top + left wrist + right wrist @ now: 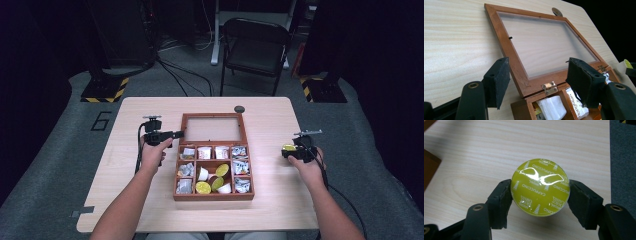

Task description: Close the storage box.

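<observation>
Gripping a round yellow-lidded coffee capsule (pixel 540 187), the right claw (pixel 540 195) is hovering over the pale wooden surface (pixel 499 150); the left claw (pixel 537 82) is gaping, empty.

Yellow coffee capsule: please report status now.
Right gripper shut on round yellow foil-topped capsule, over bare table. Left gripper open beside wooden box's lid. Nothing in the way.

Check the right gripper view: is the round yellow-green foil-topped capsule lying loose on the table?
No, the right gripper clamps the yellow-green capsule between its black pads.
</observation>
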